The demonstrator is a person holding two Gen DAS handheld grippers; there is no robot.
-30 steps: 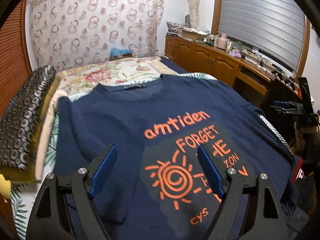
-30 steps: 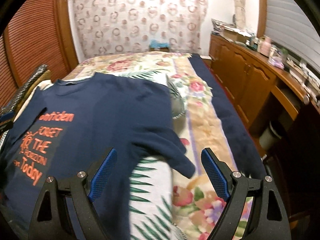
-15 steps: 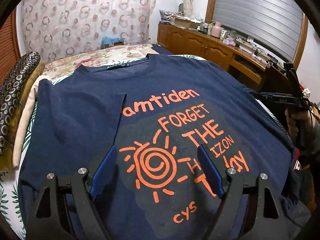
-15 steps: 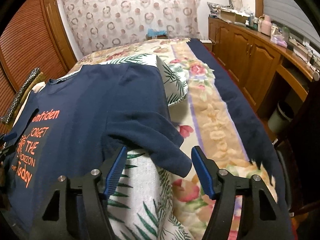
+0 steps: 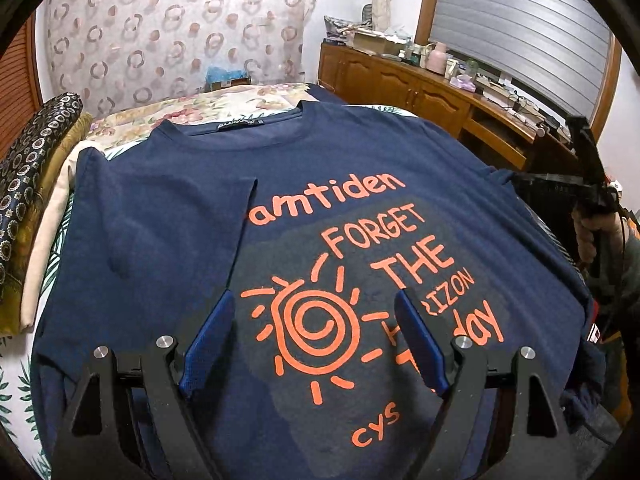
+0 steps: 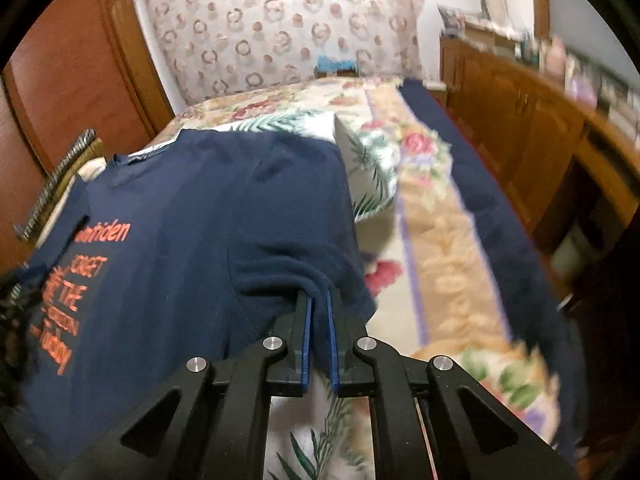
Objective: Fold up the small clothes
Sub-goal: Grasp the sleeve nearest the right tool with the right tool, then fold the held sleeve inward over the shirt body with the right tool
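A navy T-shirt with an orange sun and lettering lies front up on the bed. Its left sleeve is folded in over the chest. My left gripper hovers open above the sun print, nothing between its blue pads. In the right wrist view the shirt fills the left half. My right gripper has its jaws closing tight on the shirt's other sleeve, pads pressing the fabric and bunching it. That gripper also shows at the shirt's right edge, held by a hand.
Folded patterned fabrics are stacked along the left of the bed. A leaf-print cloth lies under the shirt on the floral bedcover, with a dark blanket along its right side. A cluttered wooden cabinet runs along the right wall.
My right gripper moved forward onto the sleeve and went from wide open to shut on it. The left gripper stayed open, its view tilting a little over the shirt.
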